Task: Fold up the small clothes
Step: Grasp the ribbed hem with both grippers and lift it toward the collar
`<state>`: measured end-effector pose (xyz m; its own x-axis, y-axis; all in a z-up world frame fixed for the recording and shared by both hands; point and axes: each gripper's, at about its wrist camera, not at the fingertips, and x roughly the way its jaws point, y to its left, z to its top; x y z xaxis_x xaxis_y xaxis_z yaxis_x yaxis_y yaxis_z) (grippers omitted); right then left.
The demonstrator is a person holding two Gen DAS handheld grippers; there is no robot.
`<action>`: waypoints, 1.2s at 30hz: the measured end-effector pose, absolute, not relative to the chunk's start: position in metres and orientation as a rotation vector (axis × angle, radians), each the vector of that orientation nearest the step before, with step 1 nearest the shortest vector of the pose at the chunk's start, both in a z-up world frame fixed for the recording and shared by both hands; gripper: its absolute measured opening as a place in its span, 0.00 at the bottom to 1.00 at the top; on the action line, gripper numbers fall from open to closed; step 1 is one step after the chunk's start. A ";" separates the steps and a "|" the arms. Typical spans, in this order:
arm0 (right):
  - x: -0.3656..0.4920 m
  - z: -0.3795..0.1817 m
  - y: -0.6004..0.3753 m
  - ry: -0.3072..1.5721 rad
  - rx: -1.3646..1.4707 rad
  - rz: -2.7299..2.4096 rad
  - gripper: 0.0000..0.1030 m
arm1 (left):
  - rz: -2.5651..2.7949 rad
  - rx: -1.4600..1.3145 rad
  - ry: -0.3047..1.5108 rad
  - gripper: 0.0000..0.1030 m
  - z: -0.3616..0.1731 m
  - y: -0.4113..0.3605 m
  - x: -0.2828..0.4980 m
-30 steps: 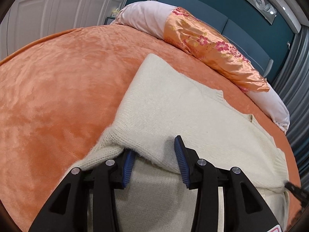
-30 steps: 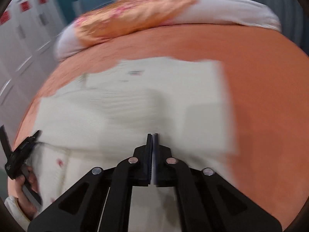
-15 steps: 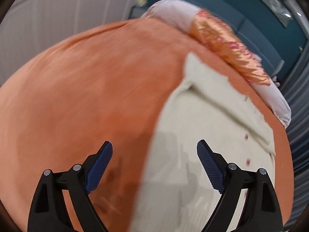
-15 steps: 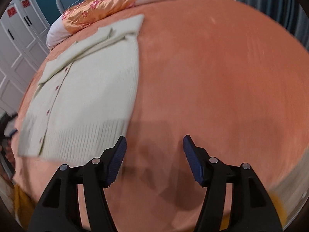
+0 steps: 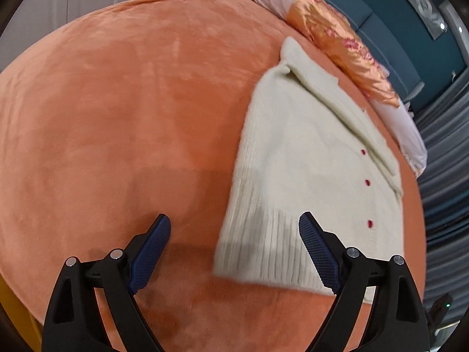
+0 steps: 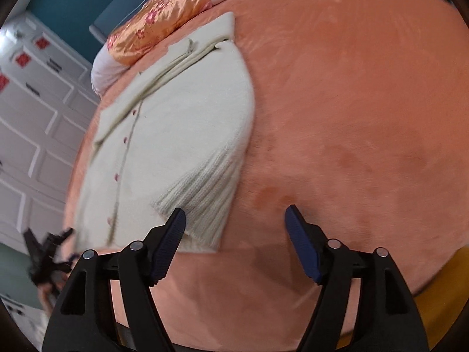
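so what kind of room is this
Most likely a bedroom. A cream cardigan lies on a bed covered by an orange plush blanket, with an orange floral satin pillow at its head against a padded teal headboard. White panelled wardrobe doors stand at one side.

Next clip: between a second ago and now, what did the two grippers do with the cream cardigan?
Both let go. The left gripper and right gripper, closed on the knit a second ago, now stand apart with nothing between the fingers; the right is opening further. Each has drawn sideways off the cardigan, which now lies flat, button side up, on the orange bedspread. Pillows unchanged.
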<state>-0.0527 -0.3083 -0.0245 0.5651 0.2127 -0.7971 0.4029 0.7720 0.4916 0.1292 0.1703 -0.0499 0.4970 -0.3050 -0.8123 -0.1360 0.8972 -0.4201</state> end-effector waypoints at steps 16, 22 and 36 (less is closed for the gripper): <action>-0.017 -0.032 -0.288 1.041 0.828 -0.084 0.53 | -0.199 -0.420 1.200 0.14 -0.058 0.136 0.151; -0.019 -0.029 -0.293 1.039 0.805 -0.125 0.07 | -0.198 -0.422 1.188 0.06 -0.050 0.138 0.148; -0.089 0.020 -0.286 1.090 0.550 -0.005 0.06 | -0.319 -0.351 1.176 0.05 -0.001 0.152 0.046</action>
